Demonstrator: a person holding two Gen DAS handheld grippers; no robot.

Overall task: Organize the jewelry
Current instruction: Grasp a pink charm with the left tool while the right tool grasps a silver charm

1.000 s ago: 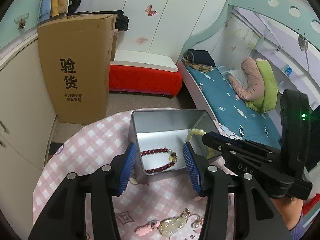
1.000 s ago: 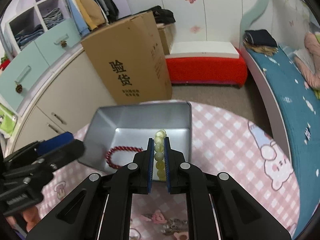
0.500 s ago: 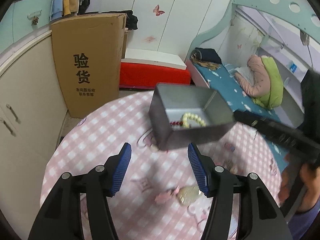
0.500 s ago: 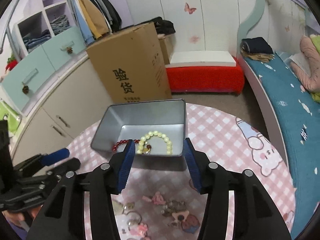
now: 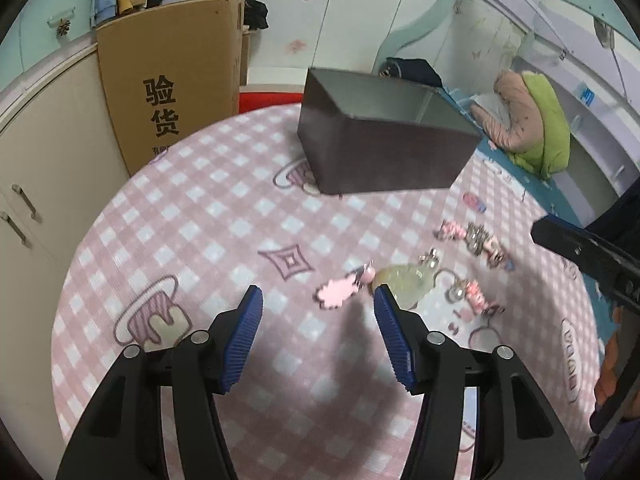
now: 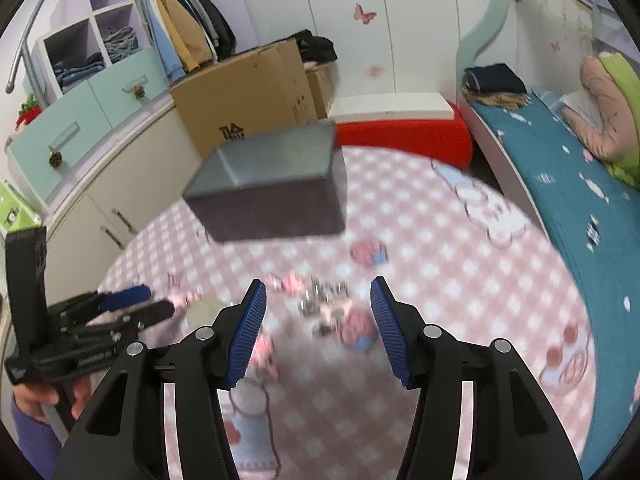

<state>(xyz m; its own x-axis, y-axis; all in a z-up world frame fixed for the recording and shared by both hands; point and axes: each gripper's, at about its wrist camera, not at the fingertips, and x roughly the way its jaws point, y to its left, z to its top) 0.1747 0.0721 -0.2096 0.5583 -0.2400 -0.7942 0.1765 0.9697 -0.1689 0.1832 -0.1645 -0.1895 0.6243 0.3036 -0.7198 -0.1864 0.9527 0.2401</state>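
A grey metal tin (image 5: 384, 148) stands on the far side of the round pink checked table (image 5: 200, 240); its inside is hidden from here. It also shows blurred in the right wrist view (image 6: 272, 192). Loose jewelry lies in front of it: a pale green pendant (image 5: 400, 280), a pink flower charm (image 5: 338, 294) and small clips (image 5: 476, 240). My left gripper (image 5: 318, 336) is open and empty, just short of the pendant. My right gripper (image 6: 318, 328) is open and empty above a blurred pile of trinkets (image 6: 328, 308).
A tall cardboard box (image 5: 172, 88) stands beyond the table on the left, beside cream cabinets (image 5: 40, 152). A red bench (image 6: 400, 132) and a bed with blue bedding (image 6: 560, 200) lie behind and to the right.
Both grippers have pulled back and down from the tin toward the near side of the table. The right gripper opened and left the pale bead bracelet in the tin.
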